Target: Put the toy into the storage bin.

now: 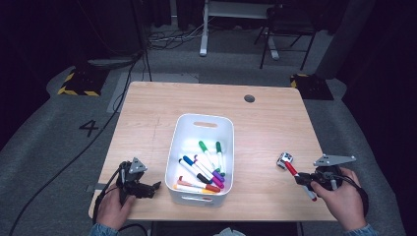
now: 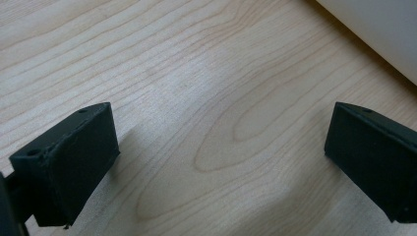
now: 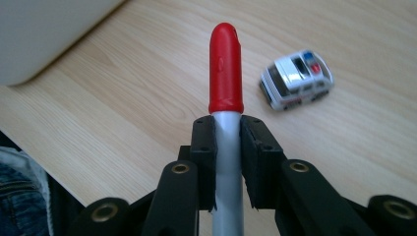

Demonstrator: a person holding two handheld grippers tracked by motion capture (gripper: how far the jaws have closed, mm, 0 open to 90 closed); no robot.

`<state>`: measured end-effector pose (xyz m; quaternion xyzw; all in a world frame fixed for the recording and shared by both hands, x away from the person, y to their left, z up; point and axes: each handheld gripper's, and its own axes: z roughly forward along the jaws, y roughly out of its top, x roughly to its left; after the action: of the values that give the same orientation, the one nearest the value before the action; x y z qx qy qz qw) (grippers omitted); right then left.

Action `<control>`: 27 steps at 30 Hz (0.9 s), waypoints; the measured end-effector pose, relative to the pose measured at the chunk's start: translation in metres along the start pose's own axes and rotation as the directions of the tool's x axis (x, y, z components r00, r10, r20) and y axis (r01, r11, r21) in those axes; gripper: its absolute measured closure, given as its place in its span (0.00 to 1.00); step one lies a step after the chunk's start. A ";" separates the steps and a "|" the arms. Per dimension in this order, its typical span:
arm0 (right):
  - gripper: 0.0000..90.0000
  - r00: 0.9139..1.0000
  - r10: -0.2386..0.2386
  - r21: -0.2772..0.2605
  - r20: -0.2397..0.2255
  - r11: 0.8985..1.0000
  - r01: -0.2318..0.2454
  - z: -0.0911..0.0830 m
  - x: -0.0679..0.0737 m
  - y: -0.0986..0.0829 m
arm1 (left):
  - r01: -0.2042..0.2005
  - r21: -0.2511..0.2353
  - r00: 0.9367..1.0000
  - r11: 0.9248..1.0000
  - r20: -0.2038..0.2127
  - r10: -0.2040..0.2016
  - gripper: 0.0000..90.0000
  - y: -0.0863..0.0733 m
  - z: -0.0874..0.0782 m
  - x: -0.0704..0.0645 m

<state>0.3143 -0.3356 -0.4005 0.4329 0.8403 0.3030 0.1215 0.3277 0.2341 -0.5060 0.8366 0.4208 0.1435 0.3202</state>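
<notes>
Several markers already lay in the white bin point(image 1: 201, 123) at table centre. One red-capped marker point(image 3: 226, 73) remained outside, clamped by its grey barrel in the right gripper point(image 3: 227, 130), jaws narrow around it, at about 4 o'clock from the bin. Judged: task nearly done, with this marker left to drop in. A toy police car point(image 3: 296, 80) sat just beyond the cap. The left gripper point(image 2: 221, 157) rested low at 8 o'clock, jaws wide, empty over bare table point(image 2: 187, 73).

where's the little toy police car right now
In the high view the toy car sits on the table's right side, between the white bin and the right gripper. It lies just beyond the red cap of the marker that gripper holds.
</notes>
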 end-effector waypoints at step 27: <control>0.86 0.956 -0.247 -0.112 -0.160 0.967 0.231 0.001 0.062 0.116 | 0.001 0.000 1.000 1.000 -0.012 -0.001 0.00 -0.001 -0.001 -0.001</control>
<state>0.3534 -0.2341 -0.3266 0.2942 0.8789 0.3609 0.1036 0.3257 0.2346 -0.5059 0.8354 0.4232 0.1484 0.3179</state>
